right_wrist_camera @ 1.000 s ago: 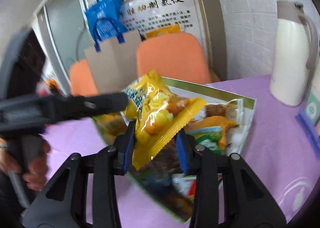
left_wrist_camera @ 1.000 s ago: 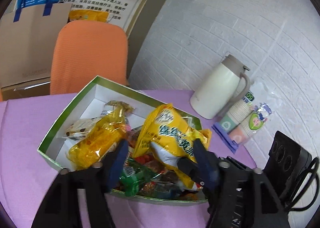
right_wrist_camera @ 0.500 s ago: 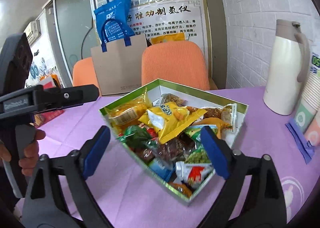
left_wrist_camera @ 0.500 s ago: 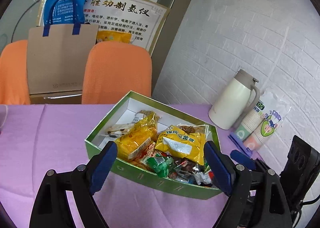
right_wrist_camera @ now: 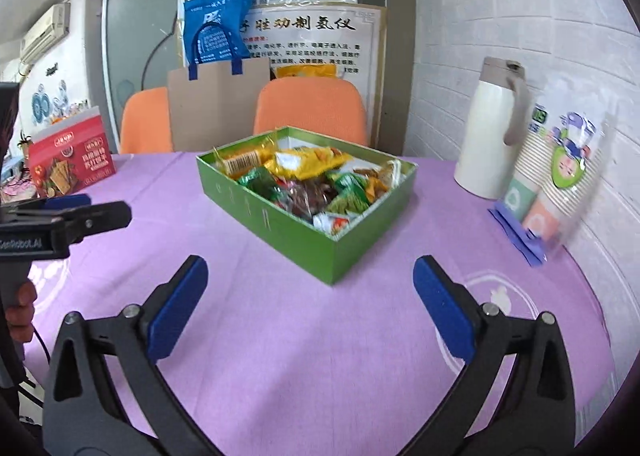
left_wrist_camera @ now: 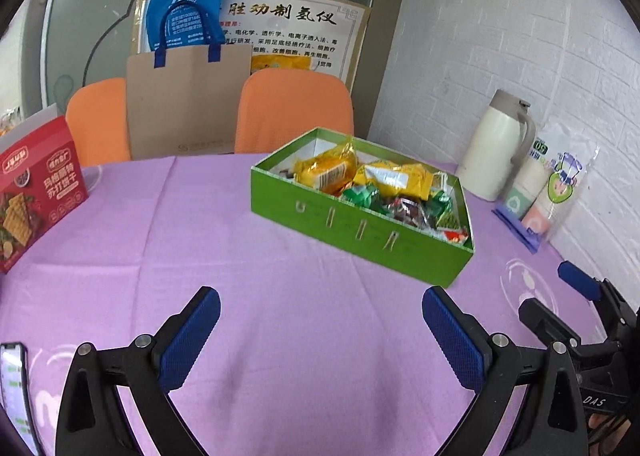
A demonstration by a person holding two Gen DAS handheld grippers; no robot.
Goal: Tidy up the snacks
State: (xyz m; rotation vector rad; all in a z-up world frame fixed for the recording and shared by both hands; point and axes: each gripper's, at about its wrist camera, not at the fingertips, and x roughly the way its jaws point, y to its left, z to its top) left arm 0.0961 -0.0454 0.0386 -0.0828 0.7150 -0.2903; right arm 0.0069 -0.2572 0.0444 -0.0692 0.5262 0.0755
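Both tongs, left gripper (left_wrist_camera: 320, 340) and right gripper (right_wrist_camera: 310, 306), gape wide and empty near the green box (right_wrist_camera: 280, 216) mid-table; its light, crinkly snack packets (right_wrist_camera: 304, 166) look best pinched by a sealed edge.

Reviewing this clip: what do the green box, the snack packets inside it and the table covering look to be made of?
Green box: probably printed cardboard, matte, with thin straight walls, crisp corners and a white inside. Snack packets: glossy plastic film, crinkled and catching highlights; some look foil-like, though I cannot be sure. Table covering: seemingly woven cloth, matte purple, with faint creases and no glare.
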